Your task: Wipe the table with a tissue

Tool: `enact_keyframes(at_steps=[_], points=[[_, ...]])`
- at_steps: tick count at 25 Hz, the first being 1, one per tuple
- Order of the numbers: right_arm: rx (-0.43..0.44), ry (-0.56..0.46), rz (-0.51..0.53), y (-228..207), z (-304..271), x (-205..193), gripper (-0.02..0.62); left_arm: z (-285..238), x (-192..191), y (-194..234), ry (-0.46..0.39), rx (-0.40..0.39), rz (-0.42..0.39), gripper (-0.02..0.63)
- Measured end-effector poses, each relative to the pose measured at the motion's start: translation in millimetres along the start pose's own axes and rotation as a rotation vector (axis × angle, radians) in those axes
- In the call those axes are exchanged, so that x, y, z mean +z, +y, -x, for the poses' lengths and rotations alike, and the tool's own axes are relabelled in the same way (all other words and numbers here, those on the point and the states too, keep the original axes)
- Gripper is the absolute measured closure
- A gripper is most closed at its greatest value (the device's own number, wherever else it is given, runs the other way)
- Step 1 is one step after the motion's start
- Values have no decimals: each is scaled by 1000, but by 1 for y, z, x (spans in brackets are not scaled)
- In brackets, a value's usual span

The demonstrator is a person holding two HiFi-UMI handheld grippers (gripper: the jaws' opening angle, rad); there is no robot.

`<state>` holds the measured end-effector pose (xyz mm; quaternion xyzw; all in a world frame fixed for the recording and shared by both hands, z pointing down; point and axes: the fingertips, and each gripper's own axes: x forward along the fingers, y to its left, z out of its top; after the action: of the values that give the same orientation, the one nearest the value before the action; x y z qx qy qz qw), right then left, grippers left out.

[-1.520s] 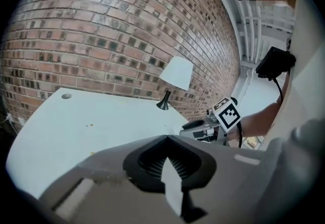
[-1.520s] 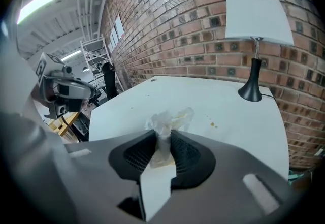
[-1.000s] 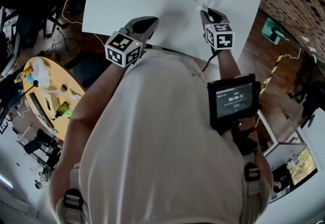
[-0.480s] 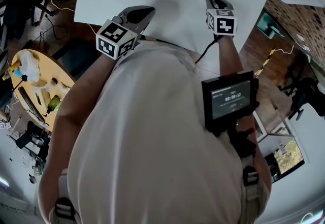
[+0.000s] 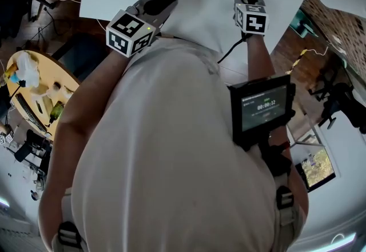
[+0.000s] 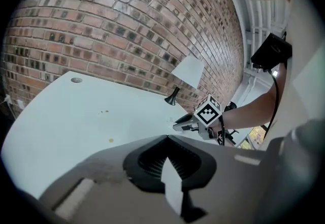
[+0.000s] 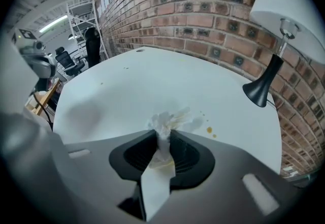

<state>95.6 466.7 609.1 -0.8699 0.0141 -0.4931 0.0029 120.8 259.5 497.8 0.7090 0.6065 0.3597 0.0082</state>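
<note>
The small screen (image 5: 263, 109) strapped at the person's chest shows a row of timer digits, seemingly 00:00:12. The finer lines above and below them are too small to read. The left marker cube (image 5: 130, 32) and the right marker cube (image 5: 252, 18) carry only black-and-white square patterns.

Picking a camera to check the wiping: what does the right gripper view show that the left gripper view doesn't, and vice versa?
Only the right gripper view: the tissue pinched in the right gripper, with brownish spots just beyond it. Only the left gripper view: the left gripper shut and empty, and the right gripper's marker cube. Both: the white table, brick wall, black lamp.
</note>
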Motion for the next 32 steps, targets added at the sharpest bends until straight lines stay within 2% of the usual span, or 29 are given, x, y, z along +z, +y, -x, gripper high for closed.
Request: enact_keyframes(at_steps=[3, 6, 13, 19, 21, 28, 32], points=[[0, -3, -37, 1, 0, 3, 503, 1, 1, 1, 0, -3, 0, 601], [2, -4, -24, 14, -3, 8, 505, 2, 3, 2, 2, -1, -2, 601], [58, -24, 102, 58, -8, 21, 508, 1, 2, 2, 16, -10, -12, 601], [129, 0, 253, 78, -1, 0, 508, -6, 0, -5, 36, -45, -32, 601], [111, 9, 232, 68, 3, -7, 508, -11, 2, -8, 40, -55, -41, 601], [-13, -4, 33, 25, 10, -10, 505, -17, 6, -21, 45, -63, -56, 601], [-49, -12, 42, 27, -1, 0, 506, -18, 2, -14, 46, -56, -53, 601]])
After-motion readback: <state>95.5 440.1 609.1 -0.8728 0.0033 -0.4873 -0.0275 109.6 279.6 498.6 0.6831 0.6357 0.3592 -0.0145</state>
